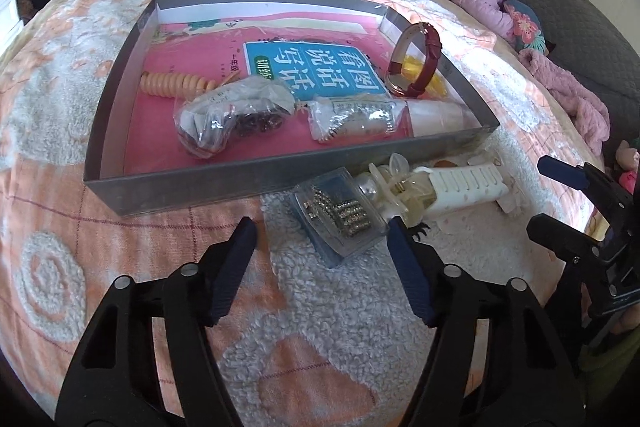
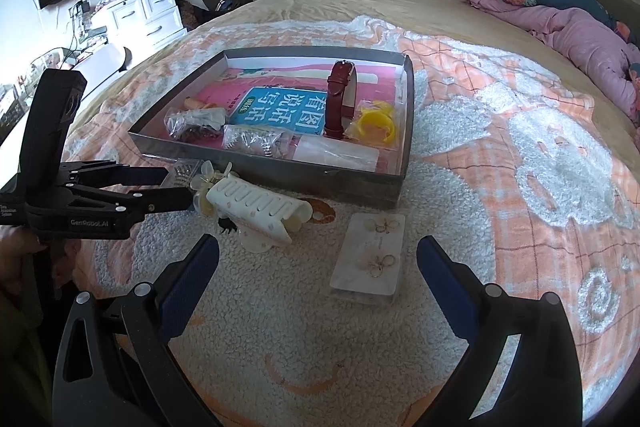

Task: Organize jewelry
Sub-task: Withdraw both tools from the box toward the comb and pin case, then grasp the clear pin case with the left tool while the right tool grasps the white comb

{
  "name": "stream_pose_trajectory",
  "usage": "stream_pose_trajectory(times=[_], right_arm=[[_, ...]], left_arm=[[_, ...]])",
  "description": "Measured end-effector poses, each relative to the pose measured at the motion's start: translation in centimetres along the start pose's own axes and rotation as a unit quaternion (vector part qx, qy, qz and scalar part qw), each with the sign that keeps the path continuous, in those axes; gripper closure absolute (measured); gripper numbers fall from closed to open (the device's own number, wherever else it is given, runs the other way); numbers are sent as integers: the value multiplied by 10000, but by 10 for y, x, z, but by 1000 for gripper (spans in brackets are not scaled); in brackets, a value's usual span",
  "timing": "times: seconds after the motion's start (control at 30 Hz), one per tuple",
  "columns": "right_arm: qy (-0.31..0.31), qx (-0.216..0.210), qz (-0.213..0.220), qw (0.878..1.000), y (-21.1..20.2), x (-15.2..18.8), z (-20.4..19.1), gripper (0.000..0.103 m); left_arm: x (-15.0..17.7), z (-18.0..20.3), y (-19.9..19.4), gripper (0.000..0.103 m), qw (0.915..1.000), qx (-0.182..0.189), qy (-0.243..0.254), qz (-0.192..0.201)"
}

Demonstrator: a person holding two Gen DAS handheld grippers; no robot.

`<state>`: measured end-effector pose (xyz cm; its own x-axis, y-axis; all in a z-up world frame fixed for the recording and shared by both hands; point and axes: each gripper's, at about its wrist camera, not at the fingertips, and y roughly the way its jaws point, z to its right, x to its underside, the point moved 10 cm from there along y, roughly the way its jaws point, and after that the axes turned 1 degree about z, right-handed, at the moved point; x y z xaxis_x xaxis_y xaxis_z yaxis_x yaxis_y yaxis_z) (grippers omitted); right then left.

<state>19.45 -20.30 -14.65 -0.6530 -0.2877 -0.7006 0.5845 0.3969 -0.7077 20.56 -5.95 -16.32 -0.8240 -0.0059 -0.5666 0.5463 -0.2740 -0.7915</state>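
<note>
Spread over the bed (image 2: 460,155) is a peach-and-white fleece blanket, and a shallow grey tray (image 1: 192,183) rests on it. Inside the tray lie a red-strapped watch (image 1: 416,61), a yellow bangle (image 2: 374,127), an orange coiled band (image 1: 172,83) and two bagged pieces. The left gripper (image 1: 320,243) has its fingers spread wide — a clear box of rhinestone jewelry (image 1: 340,217) lies on the blanket just ahead, between the tips and nearer the right-hand one, not touching. Beside that box sits a white hair clip (image 2: 256,205) with a flower clip against it. The right gripper (image 2: 318,259) is also wide open; a clear card of flower earrings (image 2: 370,255) lies between its fingertips, untouched.
</note>
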Motion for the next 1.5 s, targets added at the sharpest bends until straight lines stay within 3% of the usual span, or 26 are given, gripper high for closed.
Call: stream_pose_trajectory(times=[0.27, 0.5, 0.57, 0.7, 0.8, 0.87, 1.0, 1.3, 1.5], right_arm=[[-339, -98, -105, 9993, 18, -5, -14, 4], [-747, -267, -172, 9967, 43, -11, -30, 6], [-754, -349, -244, 9962, 51, -12, -31, 23], [-721, -639, -426, 9944, 67, -9, -34, 39], [-728, -835, -355, 9932, 67, -8, -38, 50], [-733, -859, -289, 9932, 65, -8, -39, 56], [-710, -969, -170, 9926, 57, -9, -41, 62], [-463, -1097, 203, 9927, 26, -14, -43, 78], [-210, -1081, 365, 9932, 9, -16, -37, 78]], left_arm=[[4, -21, -19, 43, 9995, -244, -151, 99], [4, -25, -19, 40, 9995, -246, -200, 92], [4, -24, -15, 41, 9995, -219, -202, 58], [1, -17, -7, 43, 9997, -180, -146, 28], [-1, -14, -1, 49, 9998, -197, -102, 12], [-2, -13, 1, 60, 9998, -176, -96, 12], [0, -9, 2, 72, 9999, -162, 13, 11], [-2, -4, -22, 76, 9996, 1, 21, 267], [0, -4, -39, 77, 9992, 9, 14, 399]])
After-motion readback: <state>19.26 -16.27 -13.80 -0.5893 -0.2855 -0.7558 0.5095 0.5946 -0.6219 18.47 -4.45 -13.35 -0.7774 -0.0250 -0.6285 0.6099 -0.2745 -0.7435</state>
